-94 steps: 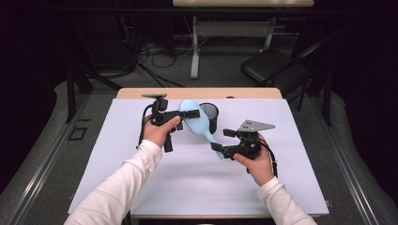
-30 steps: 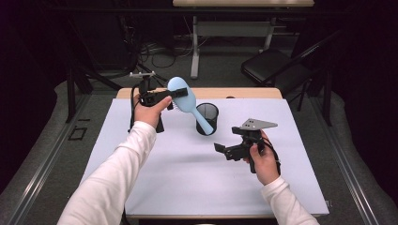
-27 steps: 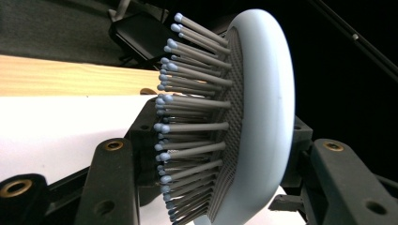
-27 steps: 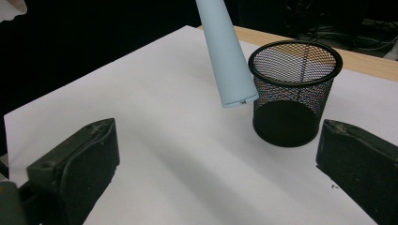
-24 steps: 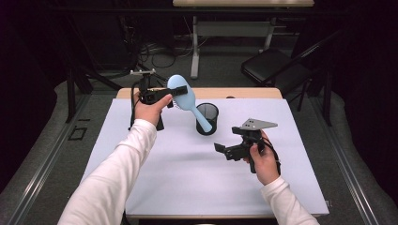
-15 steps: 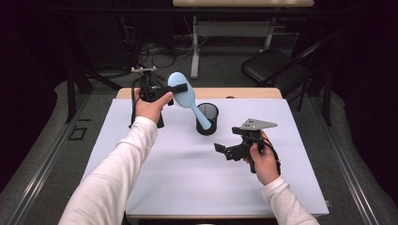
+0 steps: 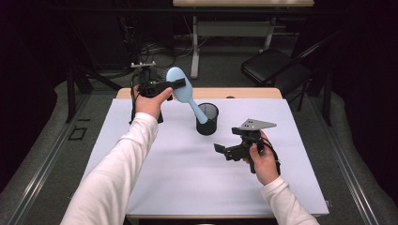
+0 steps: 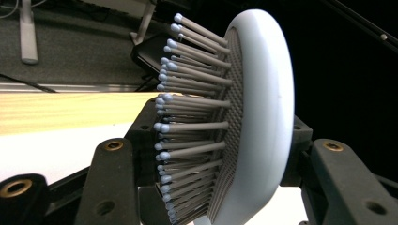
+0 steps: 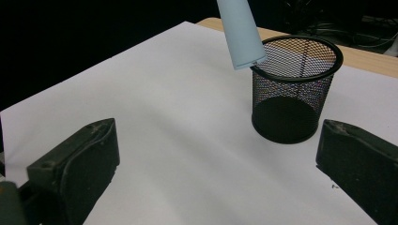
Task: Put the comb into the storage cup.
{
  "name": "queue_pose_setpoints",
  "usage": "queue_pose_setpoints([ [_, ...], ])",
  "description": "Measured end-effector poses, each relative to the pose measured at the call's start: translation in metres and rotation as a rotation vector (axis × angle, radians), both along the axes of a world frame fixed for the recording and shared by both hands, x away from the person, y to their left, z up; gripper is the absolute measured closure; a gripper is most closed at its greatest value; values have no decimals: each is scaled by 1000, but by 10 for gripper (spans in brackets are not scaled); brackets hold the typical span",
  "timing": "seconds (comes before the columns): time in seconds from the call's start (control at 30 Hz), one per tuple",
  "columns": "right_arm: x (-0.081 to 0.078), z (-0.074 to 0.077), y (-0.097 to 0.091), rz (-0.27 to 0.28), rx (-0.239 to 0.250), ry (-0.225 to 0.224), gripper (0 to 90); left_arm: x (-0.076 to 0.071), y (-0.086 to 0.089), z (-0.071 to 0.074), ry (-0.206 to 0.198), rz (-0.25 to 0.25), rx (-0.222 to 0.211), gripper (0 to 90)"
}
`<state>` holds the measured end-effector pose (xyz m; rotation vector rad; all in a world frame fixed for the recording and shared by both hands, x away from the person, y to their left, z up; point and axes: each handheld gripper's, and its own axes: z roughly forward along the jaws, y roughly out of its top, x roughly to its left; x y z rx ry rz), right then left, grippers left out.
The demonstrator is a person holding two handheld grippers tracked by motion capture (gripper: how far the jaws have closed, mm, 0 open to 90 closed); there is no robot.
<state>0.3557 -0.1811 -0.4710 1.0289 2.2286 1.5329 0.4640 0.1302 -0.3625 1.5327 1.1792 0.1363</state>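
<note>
Black jaws of my left gripper (image 7: pixel 177 84) clamp the pale blue hairbrush (image 7: pixel 180 89) by its head, handle slanting down over the mesh cup (image 7: pixel 207 119) on the white table (image 7: pixel 164 173). My right gripper (image 7: pixel 221 149) hangs open just beside the cup.

one hairbrush (image 7: pixel 180 89), one mesh cup (image 7: pixel 207 119), two tools (image 7: pixel 178 84) (image 7: pixel 219 148), one folding chair (image 7: pixel 272 65)
</note>
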Motion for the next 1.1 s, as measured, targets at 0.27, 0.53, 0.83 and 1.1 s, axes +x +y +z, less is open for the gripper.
queue_pose_setpoints([
  [0.27, 0, 0, 0, 0, -3, -1, 0, 2, -5, 2, -7, -16, 8, 480],
  [0.53, 0, 0, -1, 1, -1, 0, 0, 3, -11, 5, -21, -28, 38, 480],
  [0.83, 0, 0, -1, 2, -2, -1, 0, 3, -19, 10, -55, -37, 96, 480],
  [1.1, 0, 0, -1, 2, -1, 4, 0, 3, -29, 9, -80, -38, 145, 480],
])
